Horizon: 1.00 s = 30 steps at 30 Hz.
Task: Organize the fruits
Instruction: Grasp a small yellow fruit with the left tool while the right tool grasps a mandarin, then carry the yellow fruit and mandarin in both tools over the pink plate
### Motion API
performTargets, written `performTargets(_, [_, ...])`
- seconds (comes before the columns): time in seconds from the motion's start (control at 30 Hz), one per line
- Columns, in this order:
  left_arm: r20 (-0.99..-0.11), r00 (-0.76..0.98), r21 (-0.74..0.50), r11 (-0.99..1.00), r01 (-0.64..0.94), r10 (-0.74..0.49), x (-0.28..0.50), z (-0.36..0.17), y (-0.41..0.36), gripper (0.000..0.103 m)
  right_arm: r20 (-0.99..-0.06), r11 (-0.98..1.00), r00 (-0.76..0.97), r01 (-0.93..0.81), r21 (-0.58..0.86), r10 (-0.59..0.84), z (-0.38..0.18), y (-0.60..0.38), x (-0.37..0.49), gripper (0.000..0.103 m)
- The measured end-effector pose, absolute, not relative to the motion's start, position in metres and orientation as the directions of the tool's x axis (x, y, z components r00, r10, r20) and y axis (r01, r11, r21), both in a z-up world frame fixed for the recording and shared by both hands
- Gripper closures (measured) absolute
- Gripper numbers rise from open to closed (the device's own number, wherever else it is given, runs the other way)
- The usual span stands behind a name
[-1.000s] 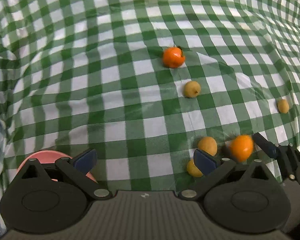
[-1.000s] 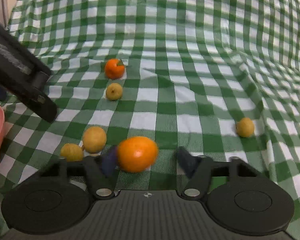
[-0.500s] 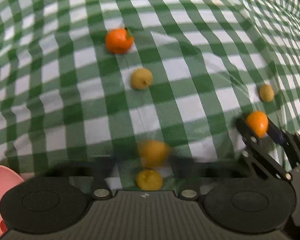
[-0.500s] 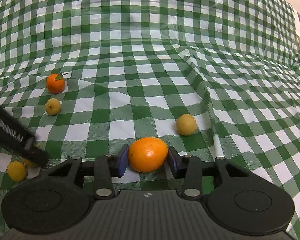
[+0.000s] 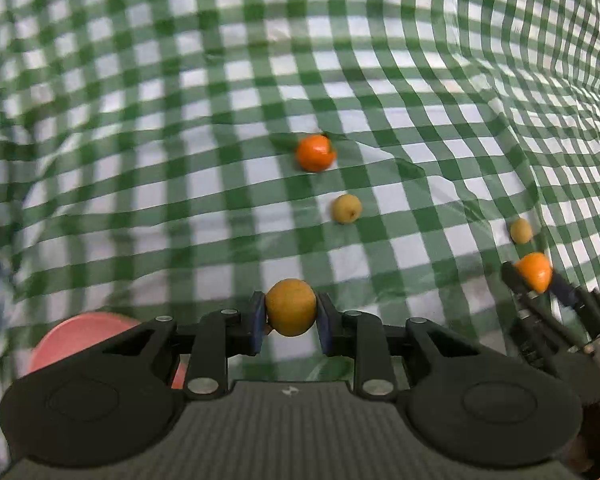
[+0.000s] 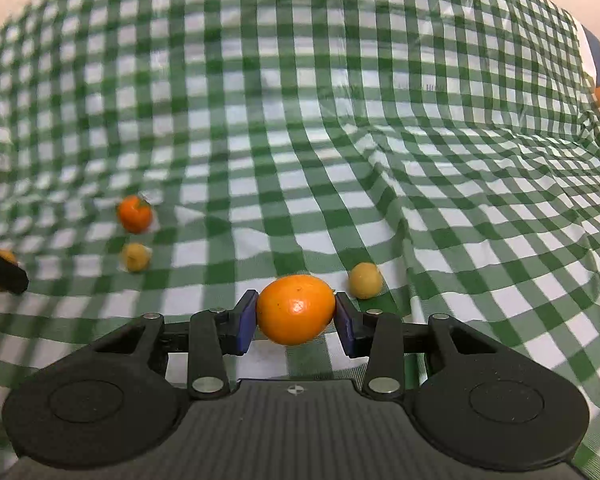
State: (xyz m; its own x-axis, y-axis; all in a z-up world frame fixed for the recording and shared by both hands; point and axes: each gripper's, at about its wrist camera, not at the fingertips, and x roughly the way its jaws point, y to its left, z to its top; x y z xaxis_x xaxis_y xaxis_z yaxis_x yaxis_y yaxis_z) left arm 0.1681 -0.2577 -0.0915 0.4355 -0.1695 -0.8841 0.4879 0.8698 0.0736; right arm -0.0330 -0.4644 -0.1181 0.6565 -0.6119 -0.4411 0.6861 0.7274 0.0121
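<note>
Left tongs (image 5: 291, 322) clamp yellow fruit (image 5: 291, 307); pink bowl (image 5: 76, 336) just below-left, nearest this hand. Right tongs (image 6: 296, 322) grip orange (image 6: 296, 309).

A green-and-white checked cloth (image 5: 148, 184) is lying wrinkled ahead of and beneath both tools, covering the whole surface.
</note>
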Motion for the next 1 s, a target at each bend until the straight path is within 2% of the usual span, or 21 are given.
performTargets(0.17, [-0.874,0.460,0.089,0.882,0.463,-0.153,0.120,-0.065,-0.210,0.074,-0.404,0.777,0.717,0.629,0.024,-0.568,-0.085,-0.415,-0.078,0.061])
performTargets(0.5, [-0.872,0.475,0.085,0.921,0.381,-0.115,0.029,-0.025,-0.110,0.074,-0.475,0.875,0.804,0.466,0.128,-0.358,-0.054,-0.306,-0.126,0.061])
performTargets(0.73, [-0.827,0.547,0.059,0.949,0.311,-0.128,-0.021,-0.003,-0.061,0.074,-0.430,0.939,0.856,0.341,0.053,-0.286,-0.031,-0.239,-0.130,0.061])
performTargets(1.0, [-0.787,0.595,0.019,0.958,0.285,-0.162,-0.053,0.011,-0.026,0.074,-0.402,0.946,0.865,0.323,-0.009,-0.299,-0.015,-0.198,-0.145,0.061])
